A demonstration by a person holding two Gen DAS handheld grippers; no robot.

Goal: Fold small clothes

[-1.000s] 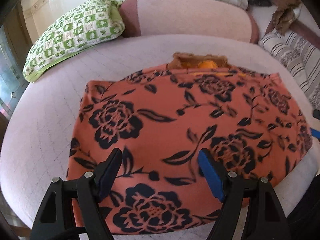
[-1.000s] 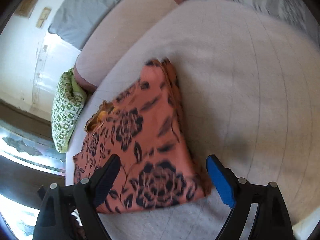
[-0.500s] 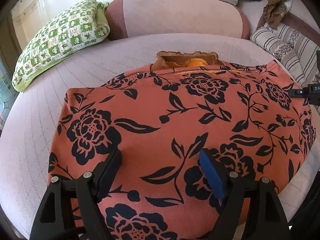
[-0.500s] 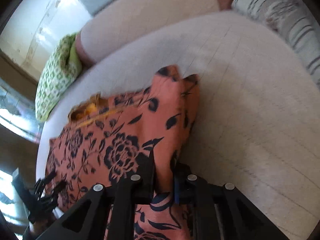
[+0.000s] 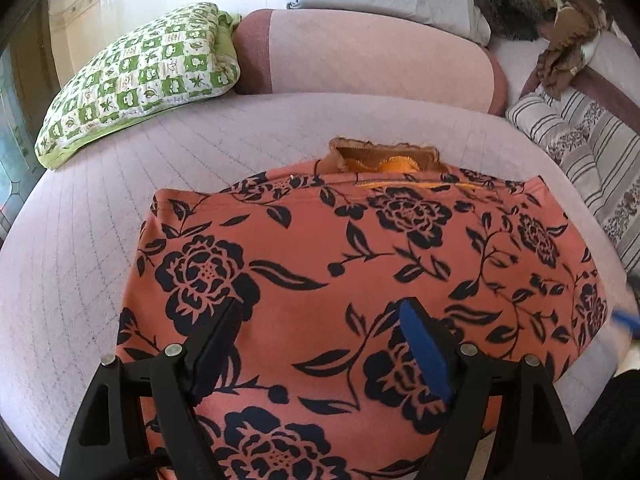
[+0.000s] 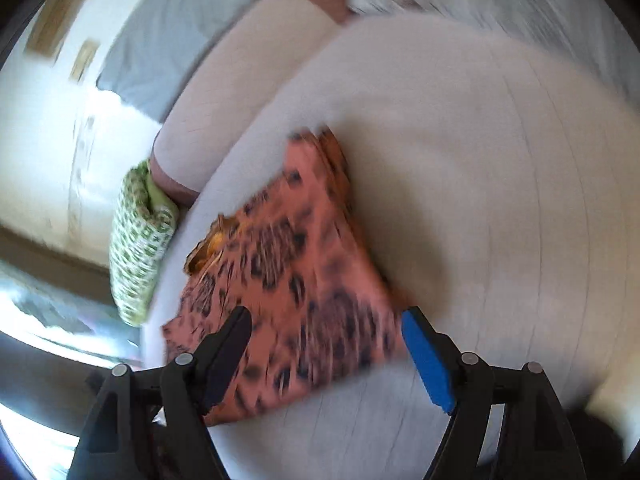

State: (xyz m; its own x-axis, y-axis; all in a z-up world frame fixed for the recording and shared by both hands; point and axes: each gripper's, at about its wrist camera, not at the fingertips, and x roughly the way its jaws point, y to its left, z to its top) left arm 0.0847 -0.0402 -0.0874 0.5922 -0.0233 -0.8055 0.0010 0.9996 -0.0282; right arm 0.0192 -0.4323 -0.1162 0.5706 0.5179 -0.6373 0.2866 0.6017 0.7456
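An orange garment with black flowers (image 5: 360, 264) lies folded flat on the pale quilted bed (image 5: 80, 264). A brown and orange collar (image 5: 384, 158) sticks out at its far edge. My left gripper (image 5: 320, 316) is open and hovers over the near part of the garment. In the blurred right wrist view the garment (image 6: 304, 280) lies ahead and left. My right gripper (image 6: 326, 328) is open and empty above its near right corner.
A green and white checked pillow (image 5: 140, 80) lies at the back left, also in the right wrist view (image 6: 138, 240). A pink bolster (image 5: 368, 56) runs along the back. Striped cushions (image 5: 580, 152) and a brown cloth heap (image 5: 564, 52) are at the right.
My right gripper was shut on the garment's right edge half a second ago; it has let go, opened and pulled back. The left gripper stayed open and drew back slightly.
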